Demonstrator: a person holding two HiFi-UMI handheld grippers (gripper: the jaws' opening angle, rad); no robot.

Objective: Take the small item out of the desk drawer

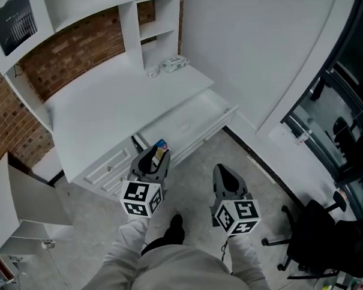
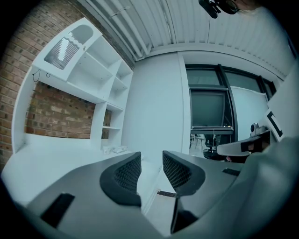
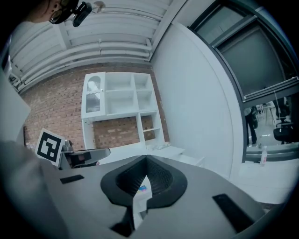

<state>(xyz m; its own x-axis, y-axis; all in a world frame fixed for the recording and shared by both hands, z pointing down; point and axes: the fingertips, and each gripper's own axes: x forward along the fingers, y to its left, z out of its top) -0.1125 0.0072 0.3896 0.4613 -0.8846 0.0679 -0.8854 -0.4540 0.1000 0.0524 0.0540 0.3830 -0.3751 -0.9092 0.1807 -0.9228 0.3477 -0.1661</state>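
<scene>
The drawer [image 1: 200, 121] is standing pulled out at the near right of the desk [image 1: 105, 108]. The small item [image 1: 161, 147], a packet in blue, yellow and red, is sitting at the drawer's near left end, just beyond the left gripper [image 2: 151, 163]; that claw is standing moderately wide, with nothing between its pads. The right gripper [image 3: 145, 161] is pinching tip to tip; a white sliver [image 3: 139, 200] with a blue and pink fleck is showing in the slit below its tips, and I cannot tell whether it is held or lying beyond.

The reach for the packet seems to be the step in hand. It should go best by dipping the left claw over the drawer front, straddling the packet's narrow sides, closing only with both pads flanking it, then lifting straight up.

Nothing is reading legibly: the print on the packet and on the box [image 1: 173, 63] at the desk's far right is too small; the marker cubes [image 1: 141, 198] are showing only black squares.
</scene>
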